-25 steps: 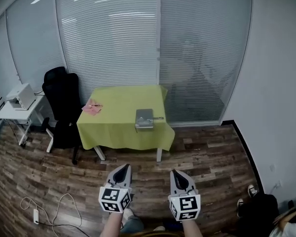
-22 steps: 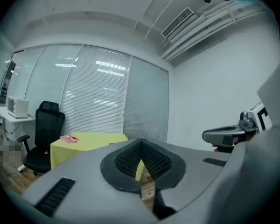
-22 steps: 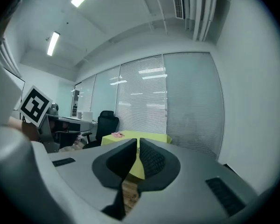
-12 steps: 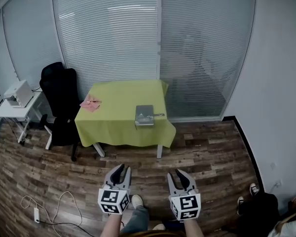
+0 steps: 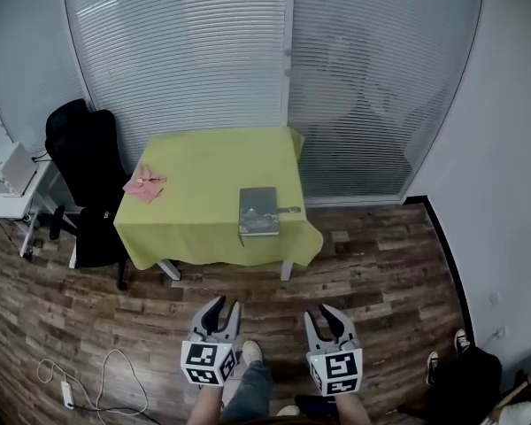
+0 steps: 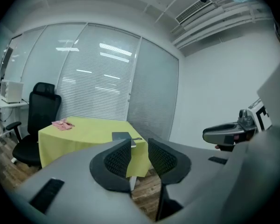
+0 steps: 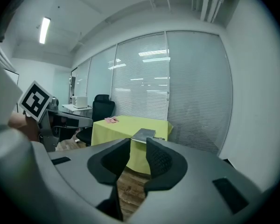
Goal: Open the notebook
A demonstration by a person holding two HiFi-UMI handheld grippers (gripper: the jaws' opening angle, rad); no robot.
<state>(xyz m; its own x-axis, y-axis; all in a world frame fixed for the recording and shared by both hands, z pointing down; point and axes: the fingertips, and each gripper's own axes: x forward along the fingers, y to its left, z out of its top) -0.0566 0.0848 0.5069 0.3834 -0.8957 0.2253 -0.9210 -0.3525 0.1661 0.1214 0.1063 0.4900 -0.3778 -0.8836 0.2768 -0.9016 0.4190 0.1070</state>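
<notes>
My left gripper (image 5: 224, 309) has its jaws parted; they've just been opening, with nothing between them. My right gripper (image 5: 322, 315) is the same, jaws just opened and spread wide, empty. Both hang low in front of me over the wooden floor (image 5: 380, 273), well apart from the table (image 5: 203, 153) under its lime-green cloth. There's the notebook (image 5: 258, 211), closed and flat near the table's front edge, toward the right corner. A pink cloth (image 5: 142, 187) sits at the table's left edge, and a black office chair (image 5: 80, 162) stands just beside that side.
</notes>
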